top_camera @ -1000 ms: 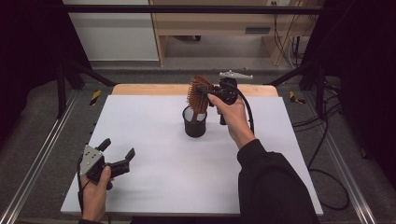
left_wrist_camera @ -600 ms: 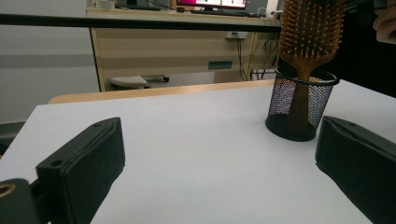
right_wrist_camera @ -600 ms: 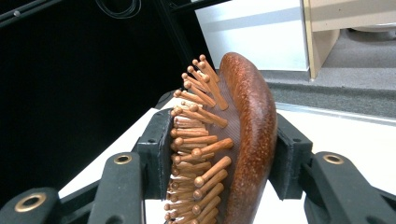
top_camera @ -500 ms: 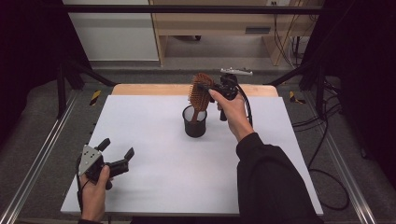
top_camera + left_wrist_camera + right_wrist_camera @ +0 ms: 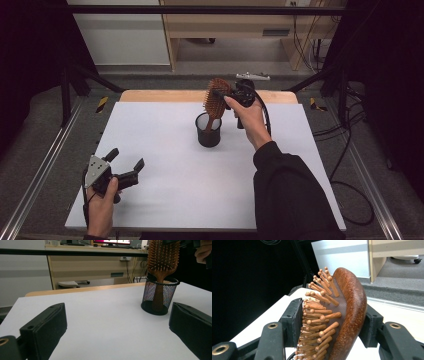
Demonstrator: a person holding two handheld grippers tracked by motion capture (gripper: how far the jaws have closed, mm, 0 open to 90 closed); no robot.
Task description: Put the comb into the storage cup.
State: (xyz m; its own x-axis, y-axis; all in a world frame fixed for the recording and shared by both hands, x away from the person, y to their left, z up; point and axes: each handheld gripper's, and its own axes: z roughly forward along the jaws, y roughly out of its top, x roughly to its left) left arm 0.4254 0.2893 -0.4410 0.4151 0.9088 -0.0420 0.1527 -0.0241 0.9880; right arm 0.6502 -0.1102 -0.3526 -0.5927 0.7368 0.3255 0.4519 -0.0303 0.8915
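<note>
A wooden paddle hairbrush (image 5: 216, 97) stands with its handle down in a black mesh cup (image 5: 208, 131) at the middle back of the white table (image 5: 165, 195). My right gripper (image 5: 220, 95) holds the brush head from the right. In the right gripper view the bristle tips touch one pad and the brush's wooden back (image 5: 348, 310) lies against the other. These jaws have just been opening a little, with the brush still between them. My left gripper (image 5: 126, 158) rests open and empty at the front left of the table. In the left gripper view the brush (image 5: 162, 260) and cup (image 5: 160, 297) stand far ahead.
A wooden strip (image 5: 165, 95) runs along the table's far edge. Metal rails (image 5: 35, 185) flank the table, and cables (image 5: 350, 165) lie on the floor at the right. A desk (image 5: 225, 30) stands behind.
</note>
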